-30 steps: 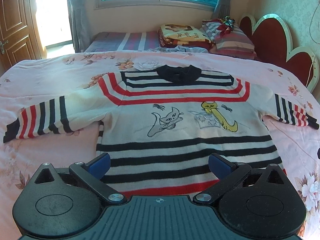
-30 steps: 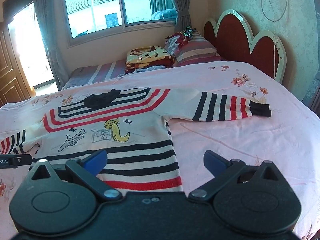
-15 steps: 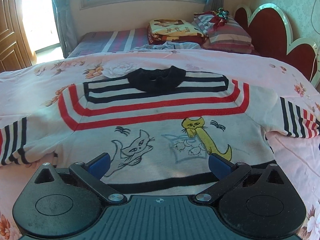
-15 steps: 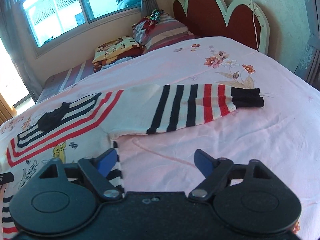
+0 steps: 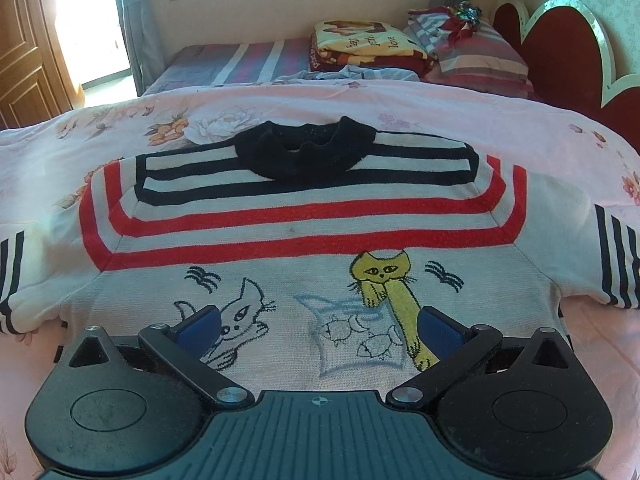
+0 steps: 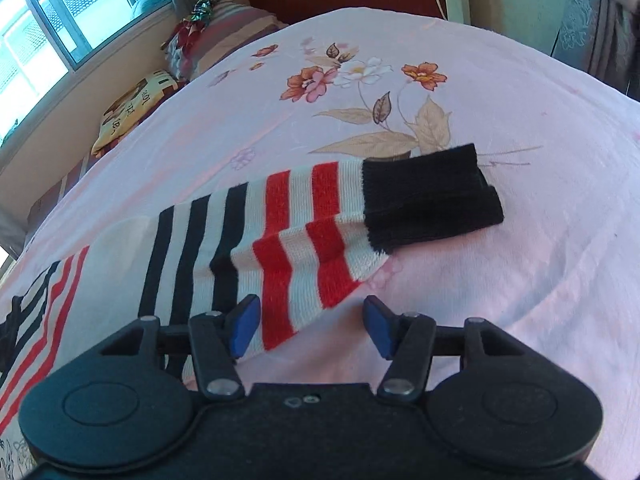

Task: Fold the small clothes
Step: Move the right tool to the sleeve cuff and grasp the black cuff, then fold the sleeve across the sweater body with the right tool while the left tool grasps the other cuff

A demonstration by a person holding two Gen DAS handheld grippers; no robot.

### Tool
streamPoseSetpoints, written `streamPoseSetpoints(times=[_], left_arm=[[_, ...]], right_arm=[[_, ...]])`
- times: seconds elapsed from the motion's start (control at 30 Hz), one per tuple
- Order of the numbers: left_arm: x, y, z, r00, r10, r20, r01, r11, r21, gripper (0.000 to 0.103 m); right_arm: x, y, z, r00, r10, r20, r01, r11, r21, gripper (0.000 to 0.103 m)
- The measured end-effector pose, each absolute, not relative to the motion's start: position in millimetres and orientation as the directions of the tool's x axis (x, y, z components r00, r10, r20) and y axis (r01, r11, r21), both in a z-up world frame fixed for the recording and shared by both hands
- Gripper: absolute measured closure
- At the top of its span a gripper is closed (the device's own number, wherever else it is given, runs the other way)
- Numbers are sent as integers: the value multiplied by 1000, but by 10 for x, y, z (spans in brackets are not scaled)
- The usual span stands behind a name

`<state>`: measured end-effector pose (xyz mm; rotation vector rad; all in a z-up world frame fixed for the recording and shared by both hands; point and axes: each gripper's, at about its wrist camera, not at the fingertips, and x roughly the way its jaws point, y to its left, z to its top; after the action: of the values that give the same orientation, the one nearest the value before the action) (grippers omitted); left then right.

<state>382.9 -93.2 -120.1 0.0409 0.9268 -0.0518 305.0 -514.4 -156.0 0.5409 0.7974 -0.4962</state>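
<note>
A small striped sweater [image 5: 304, 220] with a black collar [image 5: 304, 156] and two embroidered cats lies spread flat on the pink floral bedspread [image 5: 500, 120]. My left gripper [image 5: 318, 324] hovers open above the sweater's chest, its blue pads over the cat pictures. In the right wrist view the sweater's right sleeve [image 6: 256, 236] stretches across the bed and ends in a black cuff [image 6: 432, 196]. My right gripper [image 6: 312, 322] is over the sleeve's red stripes near the cuff. Its jaws are closing, with the sleeve's edge lying between the pads, which are not pressing on it.
Folded blankets [image 5: 364, 44] and striped pillows [image 5: 476, 52] are stacked at the head of the bed by a red headboard [image 5: 560, 52]. A window and curtains stand behind. A wooden door [image 5: 24, 60] is at far left. Bare bedspread [image 6: 520, 288] lies right of the sleeve.
Both grippers moved forward and lower. The left went from the hem to the chest. The right swung right to the sleeve near the cuff, rolled, and its jaws narrowed.
</note>
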Motion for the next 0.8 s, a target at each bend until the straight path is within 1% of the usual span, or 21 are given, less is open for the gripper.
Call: streamPoseSetpoints(times=[0.07,0.1,0.13,0.17,0.27,0.43,0.53,0.63,0.73,0.8], left_arm=[[3862,-902,-1197,605,-13,-796,52,998,23,0],[3873,-887,-1194,607,-9,-795,48,999,26,0],[3883,-870,-1191,609,-6,-793,43,999,26,0],[3896,-847,-1190,609,-3,-793,37,999,25,0],[3930,-749,-1182,605,10,-796,11,1000,21,0],[3956,-468,-1170,602,-14,-799,-47,998,-52,0],[3936,-282,-1144,618,12,-786,-78,996,-47,0],[3938,-71,-1126,624,25,-781,-102,993,-50,0],[3951,160,-1131,627,15,-779,-119,990,-77,0],[3963,289,-1144,624,-9,-781,-125,986,-111,0]], right_arm=[[3103,-5179,-1555,609,-231,-759,607,751,258,60],[3115,-5207,-1560,616,-233,-753,612,743,271,63],[3148,-5260,-1579,626,-235,-743,614,736,285,71],[3156,-5280,-1586,633,-238,-737,615,732,292,77],[3169,-5327,-1587,680,-207,-704,594,719,362,83],[3331,-5073,-1357,777,-134,-615,465,781,417,90],[3547,-4642,-1143,824,-44,-565,331,847,417,91],[3814,-3975,-976,845,94,-526,164,892,422,91],[4061,-3198,-984,811,249,-529,7,900,436,92],[4181,-2668,-1110,756,336,-561,-82,900,428,92]])
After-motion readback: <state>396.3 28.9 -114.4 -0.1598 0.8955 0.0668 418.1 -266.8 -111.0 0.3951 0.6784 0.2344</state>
